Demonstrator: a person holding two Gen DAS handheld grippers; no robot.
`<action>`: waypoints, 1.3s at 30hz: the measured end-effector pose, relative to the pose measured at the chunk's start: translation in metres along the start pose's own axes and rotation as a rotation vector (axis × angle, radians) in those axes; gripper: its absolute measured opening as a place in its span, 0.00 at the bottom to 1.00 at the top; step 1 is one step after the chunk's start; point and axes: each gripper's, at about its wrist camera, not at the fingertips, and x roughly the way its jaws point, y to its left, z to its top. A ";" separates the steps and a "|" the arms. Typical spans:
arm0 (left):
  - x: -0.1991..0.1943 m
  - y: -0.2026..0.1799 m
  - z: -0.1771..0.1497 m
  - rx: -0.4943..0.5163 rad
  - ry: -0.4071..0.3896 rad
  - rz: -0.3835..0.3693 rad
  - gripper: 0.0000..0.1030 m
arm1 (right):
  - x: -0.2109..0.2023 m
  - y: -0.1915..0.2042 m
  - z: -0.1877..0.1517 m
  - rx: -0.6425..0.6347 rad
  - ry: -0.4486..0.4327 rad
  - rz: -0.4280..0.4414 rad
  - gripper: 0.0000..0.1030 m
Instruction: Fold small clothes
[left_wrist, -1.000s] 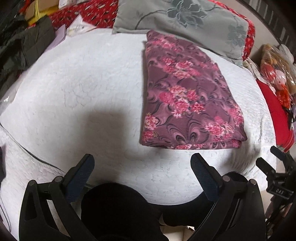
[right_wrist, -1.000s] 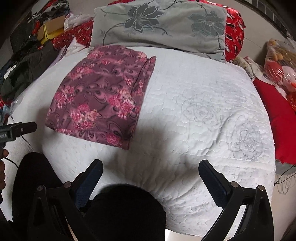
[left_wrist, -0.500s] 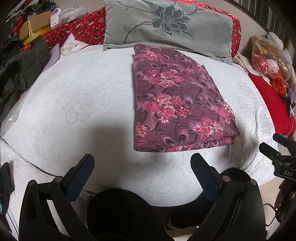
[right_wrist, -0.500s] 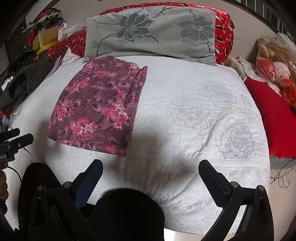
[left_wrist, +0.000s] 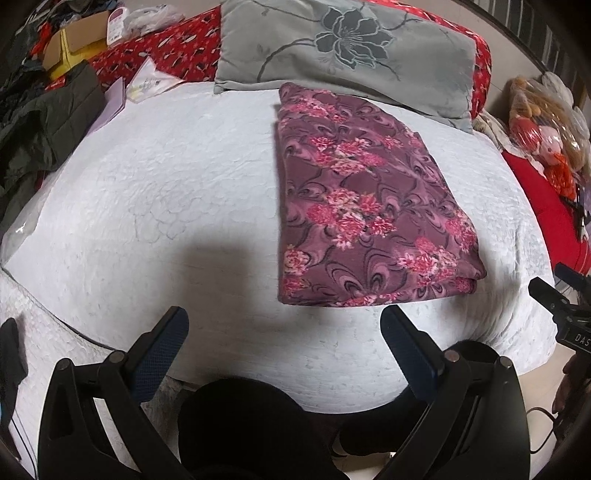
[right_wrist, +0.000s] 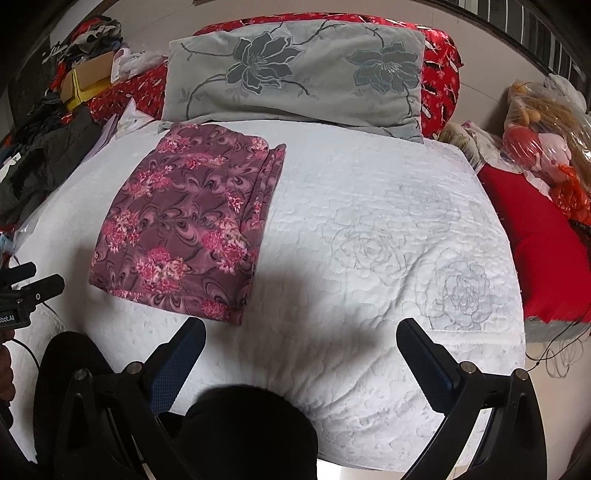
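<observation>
The purple floral-print folded garment lies flat on the white quilted bedspread. Left gripper and right gripper hover spread, empty. Verify edges align squarely before finishing.

Ahead of the spread jaws lies a folded cloth, soft, matt, printed with pink flowers on plum. It rests on a white quilted bedspread, stitched and slightly rough. Beyond it is a grey pillow of smooth matt fabric. The left gripper and right gripper are matt black plastic with textured blue pads.
</observation>
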 end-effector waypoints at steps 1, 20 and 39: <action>0.001 0.001 0.000 -0.002 0.000 0.001 1.00 | 0.001 0.000 0.001 0.001 -0.001 0.001 1.00; 0.021 -0.001 0.018 0.038 0.028 -0.008 1.00 | 0.024 0.009 0.022 -0.005 0.013 0.046 1.00; 0.122 0.031 0.138 -0.115 0.211 -0.173 1.00 | 0.155 -0.005 0.121 0.268 0.131 0.302 0.84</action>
